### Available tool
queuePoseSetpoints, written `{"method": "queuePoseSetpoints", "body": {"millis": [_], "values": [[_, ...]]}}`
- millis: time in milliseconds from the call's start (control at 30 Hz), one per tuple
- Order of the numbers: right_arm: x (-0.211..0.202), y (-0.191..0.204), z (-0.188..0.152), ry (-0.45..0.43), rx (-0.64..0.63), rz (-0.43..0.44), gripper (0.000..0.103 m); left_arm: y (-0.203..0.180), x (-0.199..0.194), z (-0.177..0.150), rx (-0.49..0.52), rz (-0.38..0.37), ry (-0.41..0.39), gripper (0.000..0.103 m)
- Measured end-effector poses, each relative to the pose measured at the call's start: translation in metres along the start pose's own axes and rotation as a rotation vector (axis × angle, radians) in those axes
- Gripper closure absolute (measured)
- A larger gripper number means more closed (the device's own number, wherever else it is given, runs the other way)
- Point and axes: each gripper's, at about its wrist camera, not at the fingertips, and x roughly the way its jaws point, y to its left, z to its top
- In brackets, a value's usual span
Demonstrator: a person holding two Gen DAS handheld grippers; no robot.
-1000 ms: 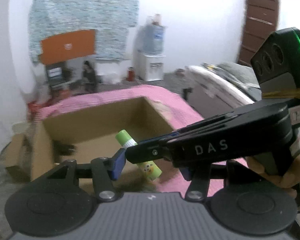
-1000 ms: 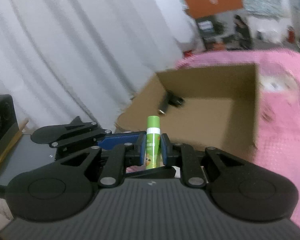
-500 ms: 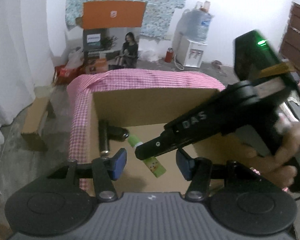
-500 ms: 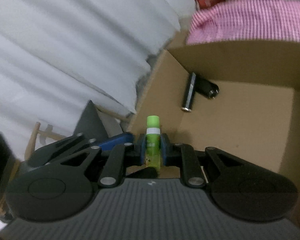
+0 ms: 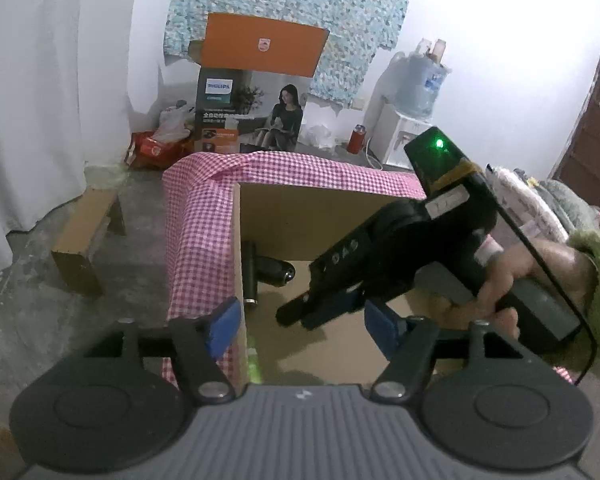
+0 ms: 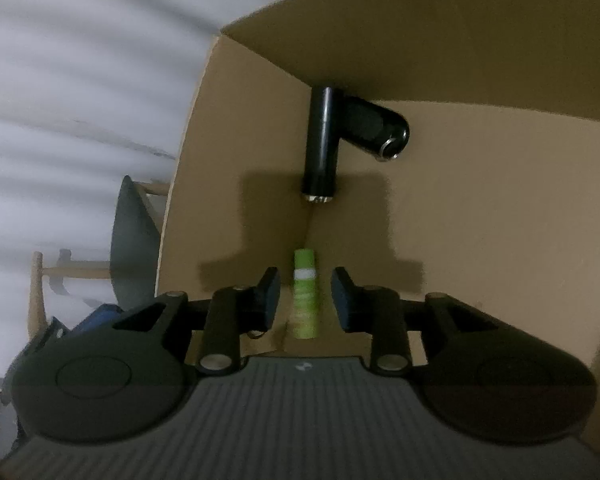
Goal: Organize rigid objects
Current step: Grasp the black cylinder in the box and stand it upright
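Right gripper (image 6: 305, 298): black moulded plastic with ribbed grey housing and two round knuckle discs. Its jaws are opening; the dark blue pads stand clear on either side of the glue stick (image 6: 305, 294) with a gap at each flank, so nothing is gripped. It points down into the cardboard box (image 6: 480, 80).

Glue stick: slim lime-green cylinder with a white band below the cap, smooth plastic, slightly blurred. It lies between the right pads, lengthwise along the gripper's line, at the fold where the box's left wall meets the floor.

Black cylinders (image 6: 342, 136): two glossy tubes ahead of the right fingertips in the far corner, one long and straight with a metal end, the other shorter and rounded, meeting at an angle.

Cardboard box: plain matte brown board with crisp folded edges.

Left gripper (image 5: 298, 322): same build, blue pads wide apart and opening, holding nothing. Its left pad sits outside the box's wall, its right pad over the interior.

Checked cloth (image 5: 200, 232): pink-and-white gingham weave, beyond the left pad, draped around the box.

Hand (image 5: 512, 280): grasps the right gripper's handle, fuzzy green cuff at the wrist.
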Motion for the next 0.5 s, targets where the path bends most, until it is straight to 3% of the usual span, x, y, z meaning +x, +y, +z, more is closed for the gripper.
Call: {"method": "queuePoseSetpoints", "body": {"millis": [233, 500], "values": [[-0.007, 0.01, 0.026, -0.06, -0.015, -0.074, 0.074, 0.008, -0.013, -0.01, -0.007, -0.002, -0.044, 0.029], [0.022, 0.024, 0.051, -0.059, -0.047, -0.13, 0.075, 0.016, -0.018, -0.021, -0.037, -0.007, -0.034, 0.029]]}}
